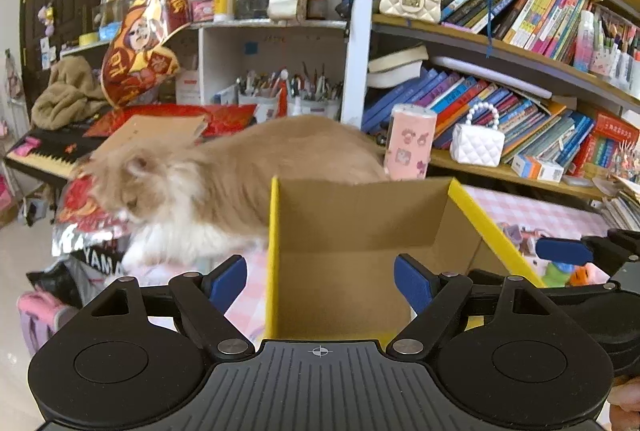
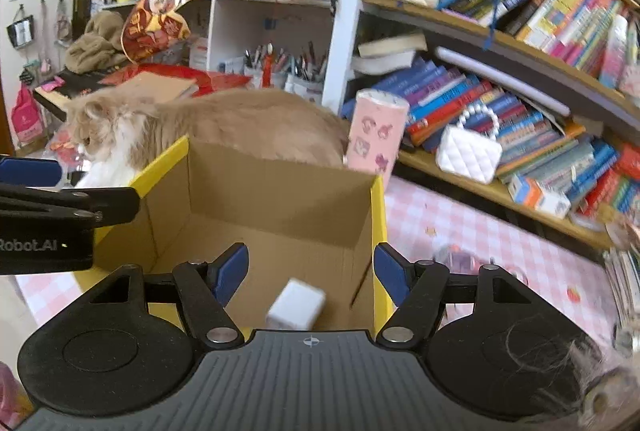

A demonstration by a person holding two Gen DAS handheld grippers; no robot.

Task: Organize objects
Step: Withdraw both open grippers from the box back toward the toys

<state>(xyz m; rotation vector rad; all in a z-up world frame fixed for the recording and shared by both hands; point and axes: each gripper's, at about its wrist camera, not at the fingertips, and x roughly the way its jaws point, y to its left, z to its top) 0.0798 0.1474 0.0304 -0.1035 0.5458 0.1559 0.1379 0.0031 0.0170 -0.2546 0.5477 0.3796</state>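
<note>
An open cardboard box with yellow outer walls (image 1: 352, 231) (image 2: 272, 199) stands on a pink checked tablecloth (image 2: 460, 223). A small white cube (image 2: 296, 305) is inside the box, blurred, between and just below my right gripper's fingers. My right gripper (image 2: 310, 277) is open and empty over the box's near right part. My left gripper (image 1: 320, 285) is open and empty, its fingers straddling the box's left wall. Small colourful toys (image 1: 560, 271) lie right of the box.
A fluffy ginger and white cat (image 1: 224, 183) (image 2: 200, 127) stands just behind the box. A pink cylinder (image 2: 376, 135) and a white quilted handbag (image 2: 468, 151) are behind, by crowded bookshelves (image 1: 500, 103). A keyboard (image 1: 44, 155) is at left.
</note>
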